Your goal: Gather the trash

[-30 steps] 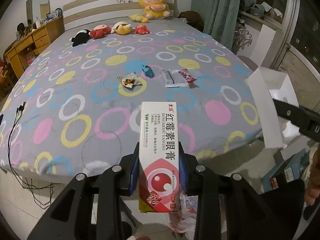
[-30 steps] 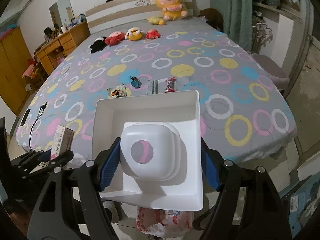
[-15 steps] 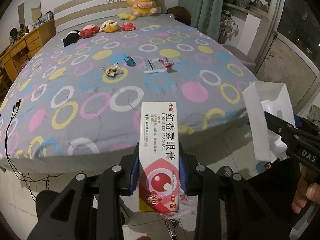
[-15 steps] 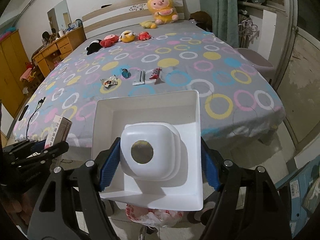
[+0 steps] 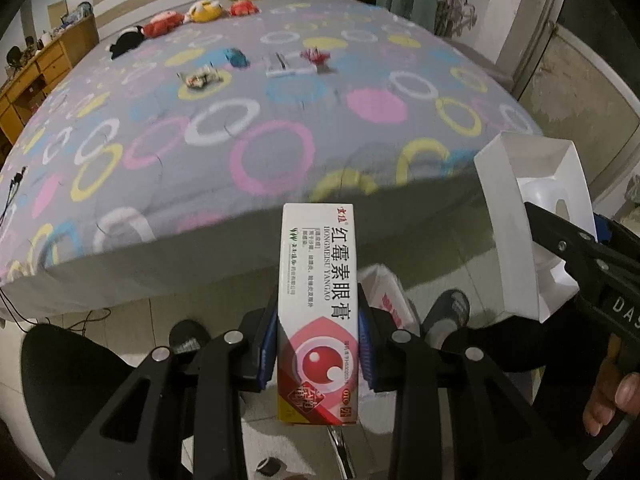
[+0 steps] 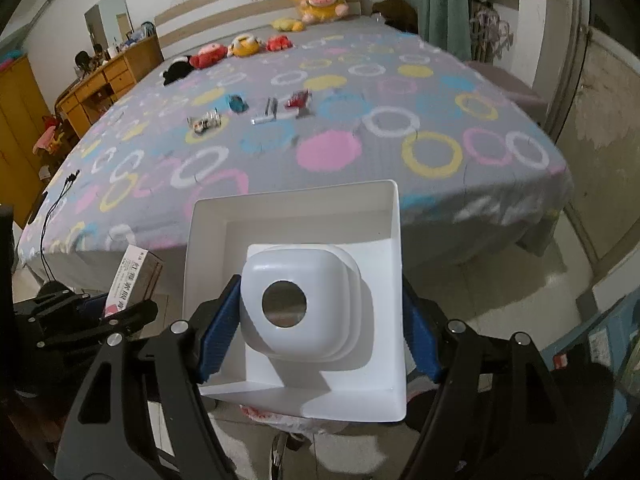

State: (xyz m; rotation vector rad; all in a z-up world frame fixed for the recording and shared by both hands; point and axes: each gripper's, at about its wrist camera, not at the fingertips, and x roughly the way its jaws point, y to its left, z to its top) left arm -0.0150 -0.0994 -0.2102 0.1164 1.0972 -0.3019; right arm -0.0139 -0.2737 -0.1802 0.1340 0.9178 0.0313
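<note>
left claw (image 5: 318, 344): we grip an upright ointment box (image 5: 316, 312) between the pads, off the foot of the bed (image 5: 240, 140) | right claw (image 6: 308, 332): we clamp a white plastic tray (image 6: 304, 280) by its sides | wrappers (image 6: 248, 114) lie mid-bed, well apart from us

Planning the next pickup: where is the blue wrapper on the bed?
In both views the blue wrapper lies mid-bed, between the crumpled silver wrapper on its left and the white packet on its right.
</note>
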